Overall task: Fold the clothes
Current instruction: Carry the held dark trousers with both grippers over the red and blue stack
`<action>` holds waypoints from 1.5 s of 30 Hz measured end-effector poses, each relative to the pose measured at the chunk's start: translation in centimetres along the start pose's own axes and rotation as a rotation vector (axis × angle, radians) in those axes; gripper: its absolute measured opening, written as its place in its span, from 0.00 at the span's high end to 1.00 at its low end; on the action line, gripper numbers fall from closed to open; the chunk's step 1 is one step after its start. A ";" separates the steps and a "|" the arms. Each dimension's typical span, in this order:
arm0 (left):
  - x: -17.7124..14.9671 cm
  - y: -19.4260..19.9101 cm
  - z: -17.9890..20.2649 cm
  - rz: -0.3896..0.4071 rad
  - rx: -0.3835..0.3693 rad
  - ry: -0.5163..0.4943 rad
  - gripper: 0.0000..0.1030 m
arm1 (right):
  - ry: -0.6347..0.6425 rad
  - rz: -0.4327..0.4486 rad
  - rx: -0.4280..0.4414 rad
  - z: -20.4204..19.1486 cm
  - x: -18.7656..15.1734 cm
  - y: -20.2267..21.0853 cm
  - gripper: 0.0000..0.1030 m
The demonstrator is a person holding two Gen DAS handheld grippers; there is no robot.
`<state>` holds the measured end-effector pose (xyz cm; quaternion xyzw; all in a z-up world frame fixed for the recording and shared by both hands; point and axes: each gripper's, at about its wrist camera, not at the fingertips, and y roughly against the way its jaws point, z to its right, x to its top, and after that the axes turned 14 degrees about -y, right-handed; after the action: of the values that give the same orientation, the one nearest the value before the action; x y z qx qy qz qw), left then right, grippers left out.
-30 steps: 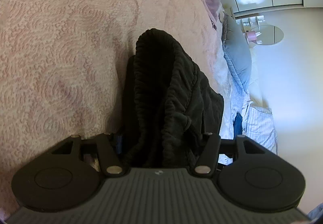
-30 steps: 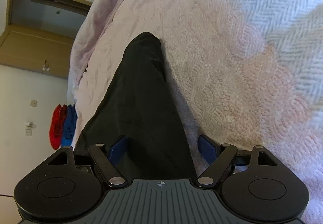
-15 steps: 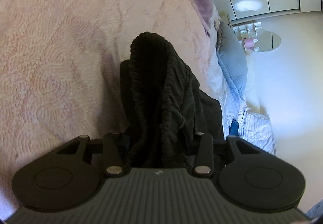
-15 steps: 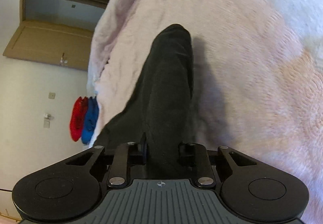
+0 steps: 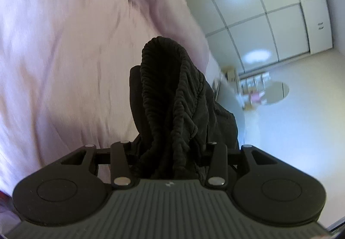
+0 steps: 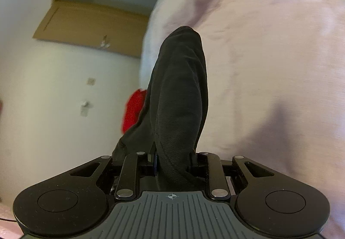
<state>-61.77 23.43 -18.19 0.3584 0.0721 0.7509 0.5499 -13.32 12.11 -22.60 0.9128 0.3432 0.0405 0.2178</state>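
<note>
We see black trousers (image 5: 172, 109) bunched at the gathered waistband in our left hand-held gripper (image 5: 168, 157), jaws just closed and clamped on it. Our right hand-held gripper (image 6: 174, 165) has likewise just closed on a smooth trouser fold (image 6: 181, 98). Both ends hang above the pink bedspread (image 5: 64, 55).

A bed under a pale pink quilted cover (image 5: 64, 66) fills the room, white panelled wardrobe doors (image 5: 269, 12) and a light wooden door (image 6: 92, 23) beyond.
</note>
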 end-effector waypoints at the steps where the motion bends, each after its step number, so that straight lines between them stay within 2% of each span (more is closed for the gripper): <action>1: 0.9 1.1 -0.3 0.018 0.003 -0.006 0.64 | 0.008 -0.012 0.014 -1.1 -0.1 -1.0 0.78; 5: 5.6 4.7 -2.7 0.077 0.015 -0.025 0.64 | 0.048 -0.040 0.080 -5.8 -1.1 -7.2 0.78; 8: 10.5 7.6 -7.0 0.080 0.014 -0.045 0.64 | 0.053 -0.033 0.106 -8.4 -2.9 -12.6 0.78; 13: 21.8 11.3 -15.2 0.027 -0.008 -0.108 0.64 | -0.008 0.034 0.141 -13.1 -7.5 -22.8 0.78; 17: 32.6 12.8 -20.4 -0.010 -0.036 -0.187 0.64 | -0.070 0.097 0.171 -17.9 -8.9 -30.8 0.78; 21: 42.8 12.2 -23.7 -0.013 -0.064 -0.258 0.64 | -0.080 0.164 0.201 -24.1 -7.8 -38.4 0.78; 24: 48.9 11.5 -25.8 0.005 -0.087 -0.281 0.64 | -0.089 0.198 0.215 -27.7 -6.1 -43.2 0.78; 26: 51.5 11.1 -27.2 0.007 -0.094 -0.275 0.64 | -0.091 0.203 0.213 -29.6 -5.1 -46.2 0.78; 29: 53.4 9.8 -29.6 -0.012 -0.100 -0.247 0.64 | -0.087 0.207 0.185 -31.6 -3.3 -49.2 0.78; 31: 53.8 8.9 -31.8 -0.029 -0.097 -0.225 0.64 | -0.094 0.209 0.154 -31.3 -2.8 -51.1 0.78; 38: 52.9 5.6 -39.7 -0.119 -0.057 -0.143 0.64 | -0.170 0.189 0.047 -27.1 -2.2 -56.4 0.78; 45: 52.3 2.7 -44.0 -0.145 -0.050 -0.103 0.63 | -0.188 0.185 -0.016 -24.2 -1.5 -58.9 0.78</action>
<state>-98.27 80.85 -25.03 0.3765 0.0506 0.6913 0.6147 -55.79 59.52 -25.73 0.9385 0.2353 -0.0227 0.2517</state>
